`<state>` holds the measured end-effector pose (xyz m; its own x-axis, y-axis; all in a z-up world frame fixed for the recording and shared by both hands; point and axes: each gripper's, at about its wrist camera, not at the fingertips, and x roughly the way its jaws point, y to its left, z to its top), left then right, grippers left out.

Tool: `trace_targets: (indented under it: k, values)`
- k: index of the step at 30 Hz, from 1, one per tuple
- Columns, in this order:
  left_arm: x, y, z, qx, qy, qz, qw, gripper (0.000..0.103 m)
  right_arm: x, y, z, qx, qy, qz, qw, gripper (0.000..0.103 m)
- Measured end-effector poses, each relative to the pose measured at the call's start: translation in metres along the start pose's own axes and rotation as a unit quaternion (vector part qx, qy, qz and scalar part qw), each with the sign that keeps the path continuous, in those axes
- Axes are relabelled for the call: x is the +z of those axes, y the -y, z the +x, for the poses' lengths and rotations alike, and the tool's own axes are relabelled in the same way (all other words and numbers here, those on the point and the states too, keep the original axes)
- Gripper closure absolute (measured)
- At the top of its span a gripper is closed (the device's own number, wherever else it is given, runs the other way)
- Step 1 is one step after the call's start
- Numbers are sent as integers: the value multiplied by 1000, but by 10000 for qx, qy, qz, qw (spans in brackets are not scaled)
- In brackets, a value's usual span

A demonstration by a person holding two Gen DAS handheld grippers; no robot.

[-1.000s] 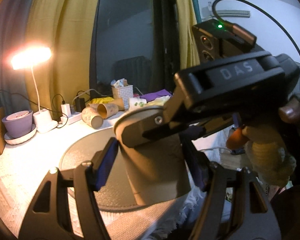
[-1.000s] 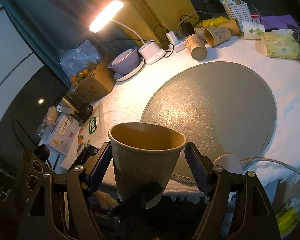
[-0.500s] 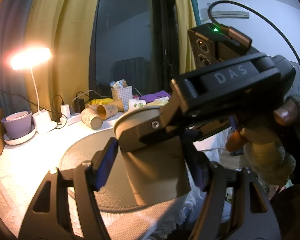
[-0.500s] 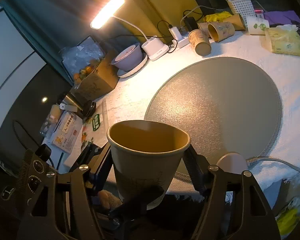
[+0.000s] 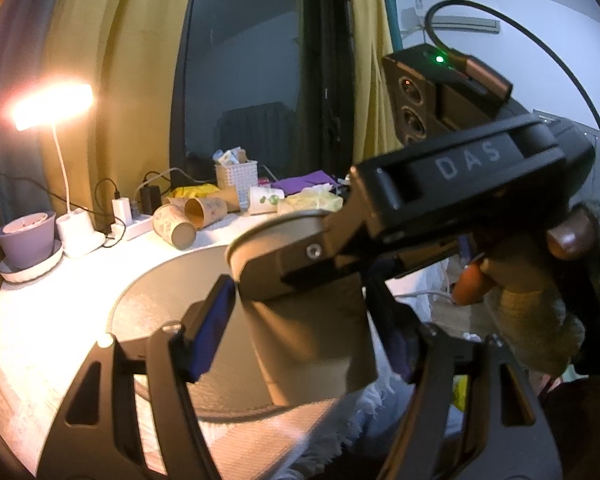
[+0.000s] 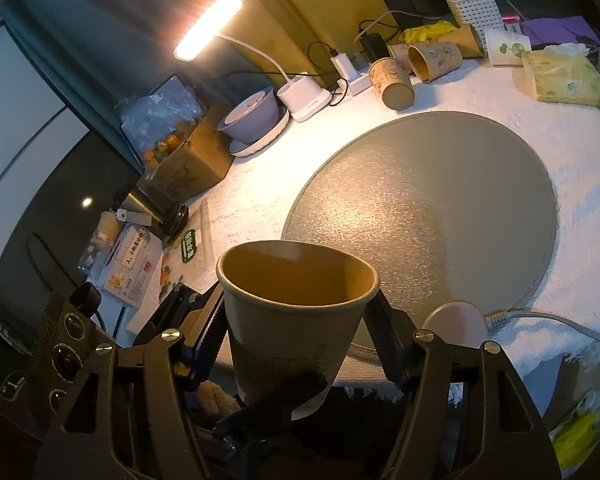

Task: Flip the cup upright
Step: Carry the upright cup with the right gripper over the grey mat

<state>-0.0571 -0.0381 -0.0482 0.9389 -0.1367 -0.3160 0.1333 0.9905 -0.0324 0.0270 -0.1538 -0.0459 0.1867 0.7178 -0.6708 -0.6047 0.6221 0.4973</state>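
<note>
While held mouth-up: the cup [image 5: 312, 320] hangs above the near edge of the round mat [image 5: 172, 300].
Left wrist view: left gripper [image 5: 300, 320] fingers straddle the cup; contact unclear. Right gripper [image 5: 420, 216] fingers clamp its rim.
Right wrist view: right gripper [image 6: 300, 344] fingers press the cup [image 6: 296, 316] walls; left gripper [image 6: 172, 320] sits behind.
Doing it well: lower level onto the mat [image 6: 440, 200], then release.
Hidden: cup base.

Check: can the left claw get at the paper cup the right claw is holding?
Likely yes: the paper cup, mouth up, sits between the fingers of the left claw, its lower wall bare. The right claw grips it near the rim from the opposite side. Whether the left pads touch it is unclear.
</note>
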Motion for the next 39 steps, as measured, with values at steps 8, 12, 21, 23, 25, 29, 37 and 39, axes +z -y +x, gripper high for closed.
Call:
trace_targets:
  k: [8,12,21,23,25,29,37,39]
  values:
    - [-1,-4,3,-29,-108,-80,9999,26,5,-1,-4,-75,94,-39,9999,34]
    - [-1,-7,4,-55,-178,-153,9997,25,8,1,-4,-188,112,-76,9997,34]
    - [-2,-28,19,-128,-696,-430,9966,25,32,3,-4,-506,331,-260,9978,34]
    - [-2,-35,23,-114,-829,-543,9950,25,38,3,-4,-626,431,-347,9965,34]
    - [-2,-44,25,-75,-930,-647,9935,25,44,2,-3,-805,549,-499,9940,34]
    - [-1,-58,31,-18,-1101,-777,9909,25,55,1,2,-1038,765,-798,9884,34]
    - [-4,-87,48,58,-1541,-1234,9803,25,75,7,26,-1568,968,-1236,9751,34]
    - [-5,-94,53,99,-1622,-1320,9778,25,78,6,32,-1668,976,-1344,9719,34]
